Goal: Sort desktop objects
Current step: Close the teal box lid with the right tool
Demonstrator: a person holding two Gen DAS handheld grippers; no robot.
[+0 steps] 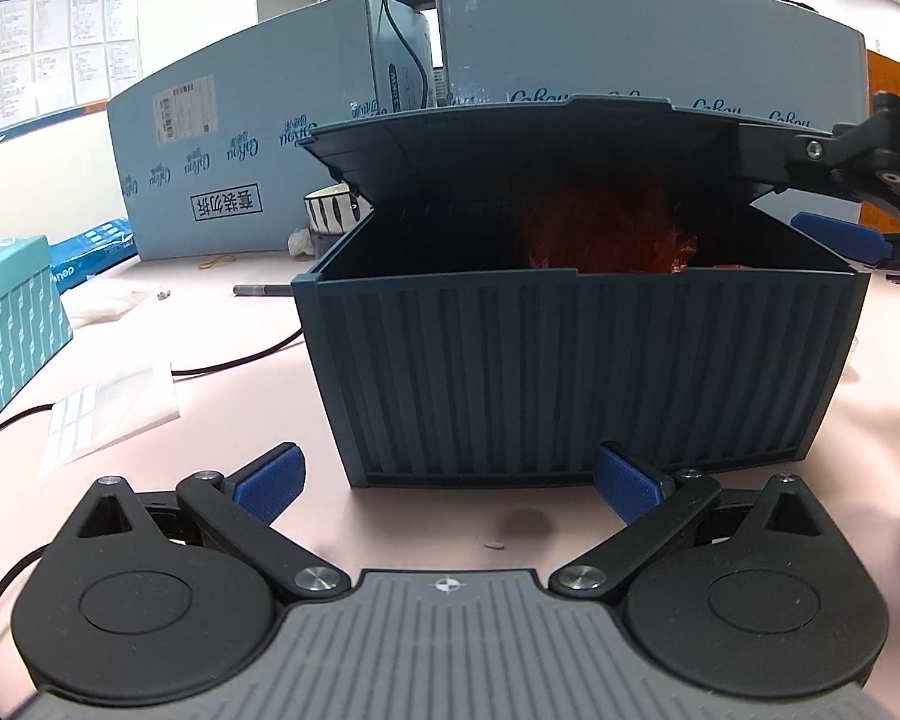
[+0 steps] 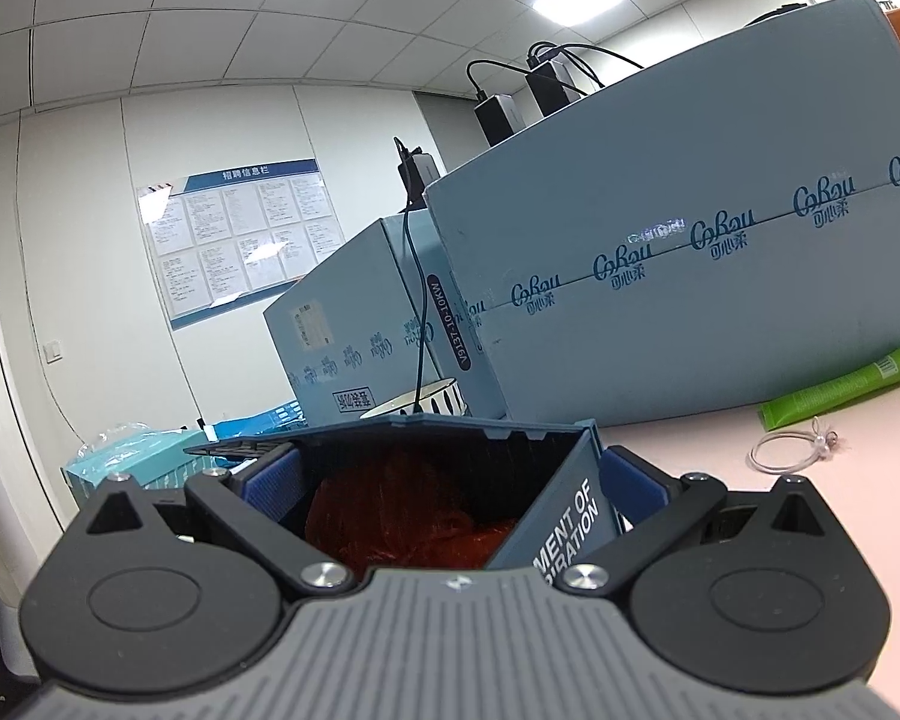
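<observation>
1. Left wrist view: left gripper (image 1: 447, 483) low over the pink desk (image 1: 222, 396), level and aimed forward, blue fingers (image 1: 270, 483) spread wide, gripping nothing.
2. Just ahead: dark blue ribbed storage box (image 1: 570, 372) standing on the desk, front wall between the two fingertips but apart from both.
3. Inside the box: a crinkled red bag (image 1: 606, 228), partly shaded by the half-raised lid (image 1: 510, 144).
4. At the right edge: right gripper (image 1: 858, 180) reaching in at the lid's end.
5. Right wrist view: right gripper (image 2: 450, 474) tilted upward, fingers (image 2: 270, 477) wide apart, straddling the box's open end; contact with lid or wall cannot be told.
6. Farther right on the desk: thin wire ring (image 2: 792, 450), then green tube (image 2: 840, 387).
7. Behind: large pale blue cartons (image 2: 660, 276), striped bowl (image 2: 426, 399) at their foot.
</observation>
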